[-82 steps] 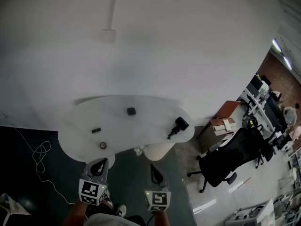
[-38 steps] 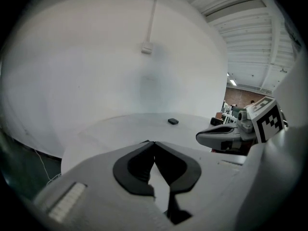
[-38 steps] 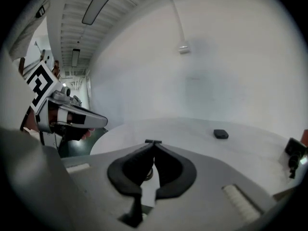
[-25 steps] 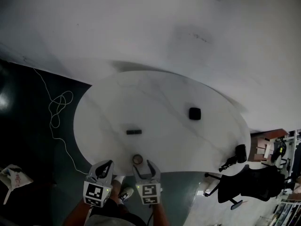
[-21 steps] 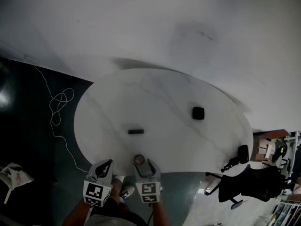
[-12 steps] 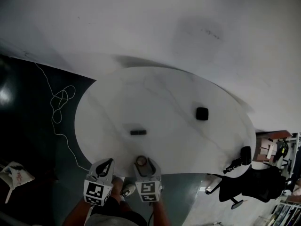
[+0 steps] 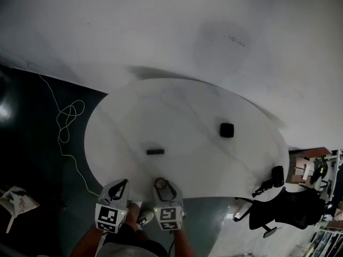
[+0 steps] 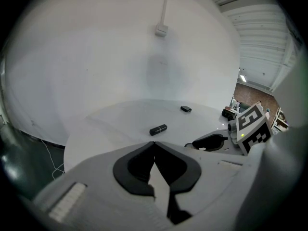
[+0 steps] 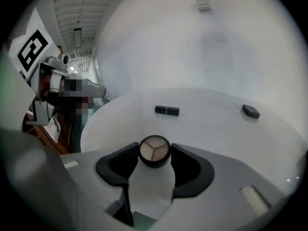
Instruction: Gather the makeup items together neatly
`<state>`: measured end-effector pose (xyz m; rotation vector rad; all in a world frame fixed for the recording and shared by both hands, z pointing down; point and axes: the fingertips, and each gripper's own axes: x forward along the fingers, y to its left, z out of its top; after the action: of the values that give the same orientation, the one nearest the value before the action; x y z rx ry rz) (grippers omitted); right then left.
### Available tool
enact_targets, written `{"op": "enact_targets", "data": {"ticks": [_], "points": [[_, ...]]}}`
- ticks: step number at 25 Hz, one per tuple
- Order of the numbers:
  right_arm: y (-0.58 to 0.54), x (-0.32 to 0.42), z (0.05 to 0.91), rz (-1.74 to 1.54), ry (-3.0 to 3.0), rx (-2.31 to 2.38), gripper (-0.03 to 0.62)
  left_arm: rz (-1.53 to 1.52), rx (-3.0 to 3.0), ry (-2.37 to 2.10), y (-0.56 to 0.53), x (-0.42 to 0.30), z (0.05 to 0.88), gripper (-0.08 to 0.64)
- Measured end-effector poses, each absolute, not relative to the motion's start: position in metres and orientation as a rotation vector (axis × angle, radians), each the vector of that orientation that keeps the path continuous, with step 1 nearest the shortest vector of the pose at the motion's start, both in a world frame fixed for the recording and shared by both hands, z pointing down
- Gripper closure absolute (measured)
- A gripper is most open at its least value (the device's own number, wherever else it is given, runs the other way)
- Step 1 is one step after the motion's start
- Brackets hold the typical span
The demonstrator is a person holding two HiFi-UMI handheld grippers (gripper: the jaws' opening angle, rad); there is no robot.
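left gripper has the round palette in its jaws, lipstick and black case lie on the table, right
Wrong side: the right gripper has the palette; its jaws have just been closing on it, per the right gripper view. Lipstick and black case lie on the table.

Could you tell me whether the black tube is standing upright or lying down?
Lying down: the black tube rests lengthwise, flat on the table.

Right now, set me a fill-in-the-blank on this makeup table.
1. The round palette sits between the ____ gripper's jaws.
2. The left gripper holds ____.
3. Of lipstick tube and square black case, the ____ lies nearer the grippers.
Missing: right (the right gripper has just been closing on the palette); nothing; lipstick tube.
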<state>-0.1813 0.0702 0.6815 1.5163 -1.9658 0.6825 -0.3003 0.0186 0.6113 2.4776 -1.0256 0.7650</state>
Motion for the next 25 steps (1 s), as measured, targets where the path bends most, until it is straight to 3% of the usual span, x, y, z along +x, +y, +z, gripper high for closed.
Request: {"op": "enact_targets", "data": {"ticks": [25], "points": [[0.042, -0.055, 0.578, 0.59, -1.751, 1.955, 0.379, 0.632, 2.799, -0.716, -0.048, -0.168, 0.526, 0.549]]}}
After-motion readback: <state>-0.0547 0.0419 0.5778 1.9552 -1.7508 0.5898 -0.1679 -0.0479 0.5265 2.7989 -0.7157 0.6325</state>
